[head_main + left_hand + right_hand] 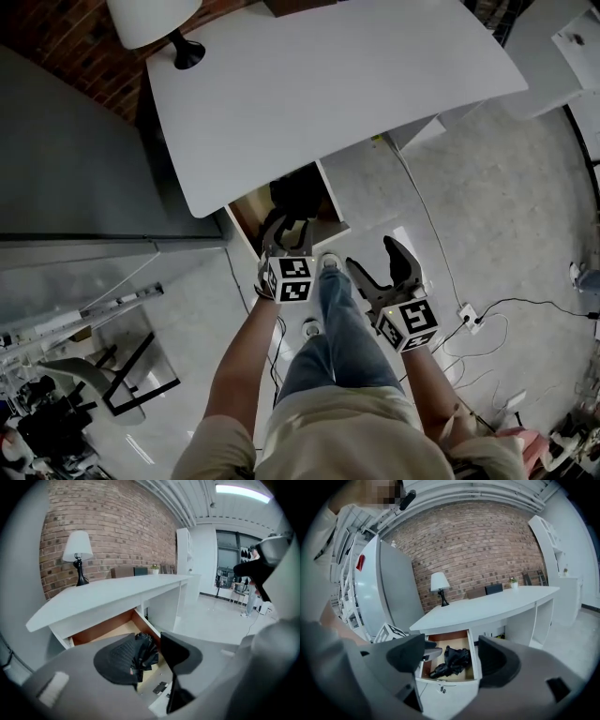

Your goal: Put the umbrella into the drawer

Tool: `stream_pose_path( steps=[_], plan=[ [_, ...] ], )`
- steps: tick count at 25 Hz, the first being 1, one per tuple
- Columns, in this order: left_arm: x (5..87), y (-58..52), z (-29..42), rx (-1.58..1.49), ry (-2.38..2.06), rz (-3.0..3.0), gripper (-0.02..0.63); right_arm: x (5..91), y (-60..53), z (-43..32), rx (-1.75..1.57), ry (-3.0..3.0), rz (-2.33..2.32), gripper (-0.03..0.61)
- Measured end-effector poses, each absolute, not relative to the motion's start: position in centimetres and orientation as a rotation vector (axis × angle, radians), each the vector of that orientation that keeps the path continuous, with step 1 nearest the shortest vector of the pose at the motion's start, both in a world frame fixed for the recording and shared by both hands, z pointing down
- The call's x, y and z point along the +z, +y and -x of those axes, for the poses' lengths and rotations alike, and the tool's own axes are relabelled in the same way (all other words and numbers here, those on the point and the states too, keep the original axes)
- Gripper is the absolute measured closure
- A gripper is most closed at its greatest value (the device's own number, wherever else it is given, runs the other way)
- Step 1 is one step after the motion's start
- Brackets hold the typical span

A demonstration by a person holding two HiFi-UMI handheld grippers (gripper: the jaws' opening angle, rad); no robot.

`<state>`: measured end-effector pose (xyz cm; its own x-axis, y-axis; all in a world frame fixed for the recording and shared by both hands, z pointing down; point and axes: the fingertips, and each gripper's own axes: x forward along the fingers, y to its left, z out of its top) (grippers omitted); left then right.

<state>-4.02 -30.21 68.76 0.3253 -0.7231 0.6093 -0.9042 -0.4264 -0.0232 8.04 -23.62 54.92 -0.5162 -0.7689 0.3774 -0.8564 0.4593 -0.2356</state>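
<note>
The black folded umbrella [296,194] lies inside the open wooden drawer [247,208] under the white desk [319,84]. In the right gripper view the umbrella [452,662] rests loose on the drawer [447,678] floor, toward its right side. My left gripper [289,228] hangs above the drawer's front edge, jaws open, nothing between them; in its own view the umbrella [143,655] shows far below the left gripper [147,660]. My right gripper [382,263] is to the right, above the floor, open and empty. In its own view the right gripper [454,656] frames the drawer from a distance.
A white lamp [155,23] stands on the desk's far left corner. A tall grey cabinet [75,150] flanks the desk on the left. Cables and a power strip [469,319] lie on the floor at right. The person's legs [337,328] are between the grippers.
</note>
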Motion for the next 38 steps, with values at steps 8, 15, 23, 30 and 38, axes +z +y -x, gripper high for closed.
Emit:
stream_pose_path(
  steps=[8,15,23,30,38],
  plan=[
    [60.8,-23.5,4.9,0.648,-1.519,-2.31,0.543,50.5,-18.6,-7.4,0.472,-2.5,-1.44,0.352],
    [53.1,-17.3,6.9,0.516,-1.599,-2.329,0.596,46.7,-14.0,-6.9,0.378,-2.503,-1.483,0.442],
    [46.7,-11.0,8.0,0.349,-1.623,-2.335,0.601,42.8,-8.8,-6.1,0.261,-2.542,-1.509,0.538],
    [43.9,-5.6,9.5,0.296,-1.634,-2.33,0.601,39.2,-4.9,-5.4,0.142,-2.579,-1.517,0.575],
    [42.5,-2.2,10.9,0.248,-1.646,-2.341,0.601,37.8,-1.6,-3.7,0.106,-2.649,-1.472,0.575]
  ],
)
